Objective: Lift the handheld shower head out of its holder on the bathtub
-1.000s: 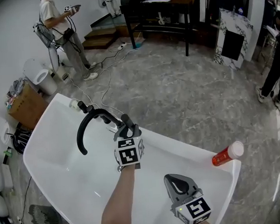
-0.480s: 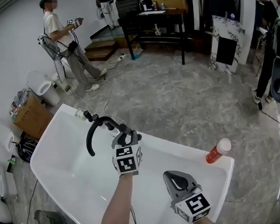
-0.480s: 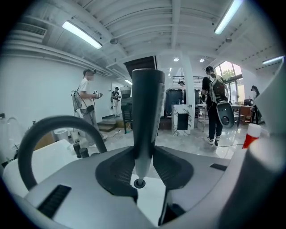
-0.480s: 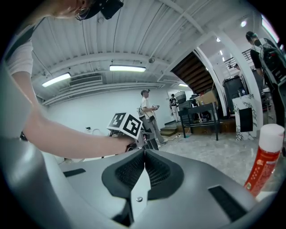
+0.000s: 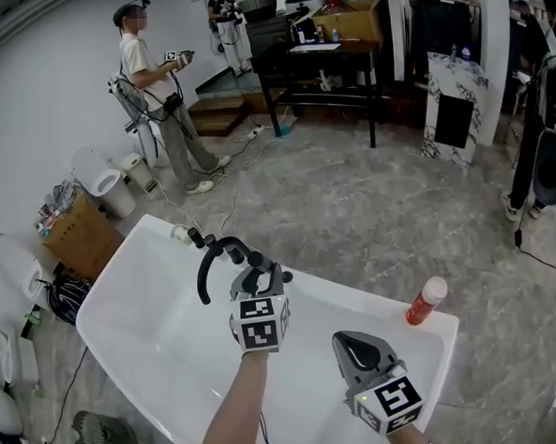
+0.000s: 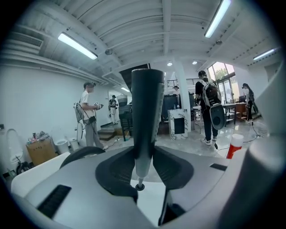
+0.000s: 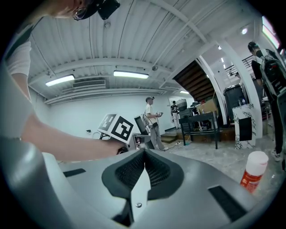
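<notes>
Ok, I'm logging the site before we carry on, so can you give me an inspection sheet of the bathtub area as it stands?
Surface: white bathtub standing on a grey stone-look floor.
Job's things: shower head upright and gripped; its black hose arcs over the tub; holder not made out.
Clutter: red bottle with a white cap on the tub rim.
Grippers: left gripper shut on the shower head; right gripper shut, nothing in it.
Cables: loose cables on the floor behind the tub.
Surroundings: cardboard box, standing person, black table.
</notes>
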Demonstrator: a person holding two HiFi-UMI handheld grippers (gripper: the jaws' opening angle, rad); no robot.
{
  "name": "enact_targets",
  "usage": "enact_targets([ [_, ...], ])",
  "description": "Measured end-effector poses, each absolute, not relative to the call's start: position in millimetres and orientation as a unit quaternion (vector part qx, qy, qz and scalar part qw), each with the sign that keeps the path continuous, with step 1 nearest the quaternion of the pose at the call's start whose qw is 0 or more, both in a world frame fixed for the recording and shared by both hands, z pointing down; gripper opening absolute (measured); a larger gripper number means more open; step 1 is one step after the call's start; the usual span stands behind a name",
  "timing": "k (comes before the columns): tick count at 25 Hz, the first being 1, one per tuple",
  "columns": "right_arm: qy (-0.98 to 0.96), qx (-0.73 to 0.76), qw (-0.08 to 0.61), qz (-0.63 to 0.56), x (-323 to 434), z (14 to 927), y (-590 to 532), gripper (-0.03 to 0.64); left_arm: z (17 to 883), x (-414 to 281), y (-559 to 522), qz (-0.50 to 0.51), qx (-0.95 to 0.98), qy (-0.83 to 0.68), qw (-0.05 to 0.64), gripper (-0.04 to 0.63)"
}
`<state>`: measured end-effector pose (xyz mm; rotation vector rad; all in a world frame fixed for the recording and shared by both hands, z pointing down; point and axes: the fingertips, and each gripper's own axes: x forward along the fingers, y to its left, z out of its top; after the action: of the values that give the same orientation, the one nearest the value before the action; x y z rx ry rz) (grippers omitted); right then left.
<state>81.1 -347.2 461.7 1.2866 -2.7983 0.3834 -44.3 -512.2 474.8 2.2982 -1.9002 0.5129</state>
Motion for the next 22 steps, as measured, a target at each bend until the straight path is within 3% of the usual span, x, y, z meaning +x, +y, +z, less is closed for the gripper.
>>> enact_targets([
  [22, -0.914, 0.401, 0.004, 0.067, 85.3, 337.0, -205.7, 0.008, 326.8, -23.6, -359.3, 0.158, 0.773, -0.614, -0.001, 0.146],
])
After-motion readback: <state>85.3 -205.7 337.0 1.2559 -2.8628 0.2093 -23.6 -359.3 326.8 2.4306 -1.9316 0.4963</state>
